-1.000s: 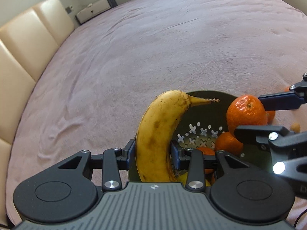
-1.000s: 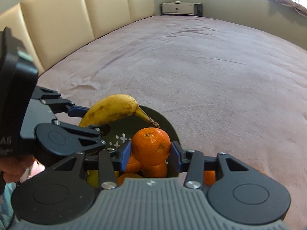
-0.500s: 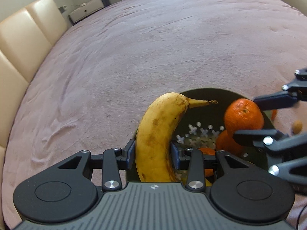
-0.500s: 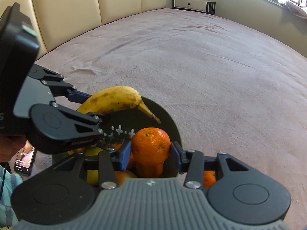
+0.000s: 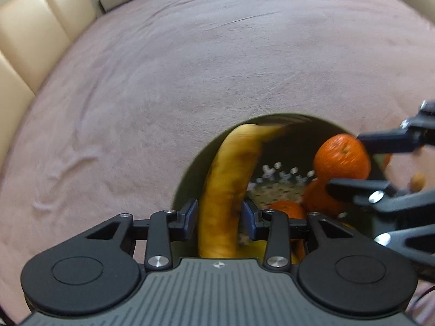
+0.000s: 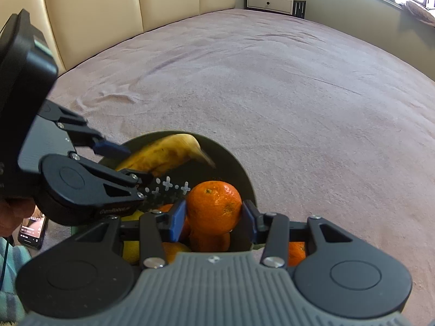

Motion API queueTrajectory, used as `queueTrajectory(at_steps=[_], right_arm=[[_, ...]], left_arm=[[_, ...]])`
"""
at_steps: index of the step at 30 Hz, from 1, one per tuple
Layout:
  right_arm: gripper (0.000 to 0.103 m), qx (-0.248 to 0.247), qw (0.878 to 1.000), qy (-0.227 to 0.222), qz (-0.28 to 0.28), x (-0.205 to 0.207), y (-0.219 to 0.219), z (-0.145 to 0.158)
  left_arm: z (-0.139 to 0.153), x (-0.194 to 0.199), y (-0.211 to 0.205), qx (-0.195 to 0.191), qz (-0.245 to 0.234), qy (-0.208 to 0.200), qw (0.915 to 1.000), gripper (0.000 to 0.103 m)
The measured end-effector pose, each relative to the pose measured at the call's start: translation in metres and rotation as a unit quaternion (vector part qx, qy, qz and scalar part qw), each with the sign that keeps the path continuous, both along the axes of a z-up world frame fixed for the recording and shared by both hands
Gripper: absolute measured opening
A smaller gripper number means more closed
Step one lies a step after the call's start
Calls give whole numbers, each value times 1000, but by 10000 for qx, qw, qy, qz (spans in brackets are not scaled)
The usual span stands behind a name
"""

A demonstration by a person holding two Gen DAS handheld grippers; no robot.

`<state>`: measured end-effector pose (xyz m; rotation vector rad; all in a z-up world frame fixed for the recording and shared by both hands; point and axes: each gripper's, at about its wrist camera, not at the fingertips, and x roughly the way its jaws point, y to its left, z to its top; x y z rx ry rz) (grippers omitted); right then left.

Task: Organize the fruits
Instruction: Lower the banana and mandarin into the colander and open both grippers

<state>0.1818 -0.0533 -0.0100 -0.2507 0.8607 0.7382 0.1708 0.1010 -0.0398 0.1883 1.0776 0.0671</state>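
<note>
The left tongs (image 5: 219, 214) are clamped partway on a banana (image 5: 227, 190), its tip now inside the dark bowl (image 5: 190, 174) rather than above the rim as a moment ago; the bowl has grown larger in both views, so both loads have been coming down toward it. To their right, the right tongs (image 6: 214, 218) are closed about as far on an orange (image 6: 214, 206), held just over the other oranges (image 5: 285, 207) piled in the near part of the bowl. That reads as the placing step nearly done, with only the release left. The bowl sits on a bed (image 6: 299, 95) near its near edge; the cover stretches bare toward the padded headboard (image 6: 108, 8) and the far side. A phone (image 6: 32, 231) lies near the bed's left edge, beside the left tongs, so withdrawing upward looks safest
</note>
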Motion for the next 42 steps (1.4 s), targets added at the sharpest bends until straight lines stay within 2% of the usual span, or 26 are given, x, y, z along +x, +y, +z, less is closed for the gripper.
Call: queueTrajectory(at_steps=[2,7,11,14,18,21,25,29,31,37,42], right_arm=[[43,-18,10000,21,7,0,1,-1],[43,-72,10000,50,25,0,4,-1],[43,-91,9999,17,63,-1,7,1],[43,-108,9999,-23,101,-1,11,3],[43,-119,9997,-93,185,-1,20,7],[43,-207,9994,-88,246,-1,29,6],[43,-364,9989,29,291,0,39,-2],[42,-504,9984,27,261,2,47,-10],[37,-570,9979,-38,302,4,51,-13],[37,-769,9954,-248,506,9,67,-21],[37,-776,9958,-152,458,17,70,-24]], left_arm=[[2,-1,4,-205,59,-7,9998,45],[4,-3,8,-241,250,42,9994,45],[14,-7,19,-689,607,-1,9958,52],[18,-11,30,-1111,1016,21,9886,56],[16,-18,54,-1768,1601,64,9711,56],[15,-20,68,-2052,1872,9,9606,56],[17,-22,73,-2161,2016,-23,9553,55],[18,-23,72,-2144,2010,-31,9558,55],[17,-23,72,-2156,2026,-22,9552,55],[15,-21,70,-2100,1983,20,9574,55],[15,-20,68,-2040,1939,28,9596,55]])
